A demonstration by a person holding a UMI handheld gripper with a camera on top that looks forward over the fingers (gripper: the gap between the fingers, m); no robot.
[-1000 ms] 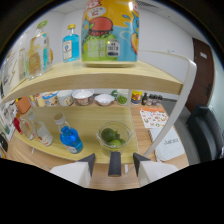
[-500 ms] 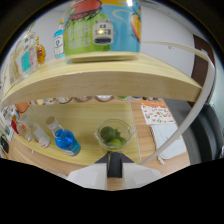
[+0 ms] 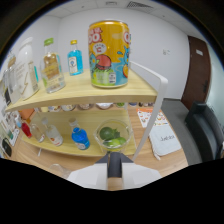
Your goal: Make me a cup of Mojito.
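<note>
A tall yellow drink can [image 3: 109, 53] with a fruit picture stands upright on the upper wooden shelf [image 3: 85, 91], well beyond and above my fingers. Beside it on that shelf are a small blue bottle [image 3: 74, 58], a clear bottle with amber contents [image 3: 51, 72] and a clear container [image 3: 26, 70]. On the lower shelf, just ahead of my fingers, sits a glass bowl of green limes [image 3: 113, 135]. A blue bottle [image 3: 79, 137] stands next to the bowl. My gripper [image 3: 114, 167] is shut, its white fingers together around a dark strip, holding nothing.
Several small bottles [image 3: 42, 132] line the lower shelf beside the blue one. A row of small bowls [image 3: 95, 106] sits under the upper shelf. A white shelf post [image 3: 152, 107] rises past the bowl, with printed sheets [image 3: 162, 135] and a dark chair [image 3: 206, 130] beyond it.
My view has risen and tilted up towards the upper shelf. The yellow can now shows whole, top included, and the lime bowl sits closer to my fingers.
</note>
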